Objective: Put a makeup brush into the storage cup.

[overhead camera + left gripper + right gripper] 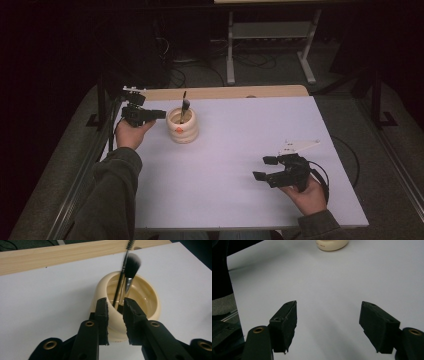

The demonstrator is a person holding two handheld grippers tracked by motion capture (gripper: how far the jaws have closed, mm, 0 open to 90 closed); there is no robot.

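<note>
Two grippers over white table (pixel 225 165): right gripper (pixel 261 168), nearest, well apart from cream holder (pixel 182 126) and toward its near right, jaws spread wide above bare surface. Farther back, left gripper (pixel 161 114) just left of holder, jaws pinching its near rim. Standing inside holder, fluffy makeup brush (pixel 130 267) and thin spoolie brush (pixel 123 272), leaning together.

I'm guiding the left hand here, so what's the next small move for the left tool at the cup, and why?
Probably steady the cup and bring the right tool over. The left tool has its jaws closed on the cup's near wall, two brushes stand upright inside, and the right tool waits wide open, well away, over the bare table.
</note>
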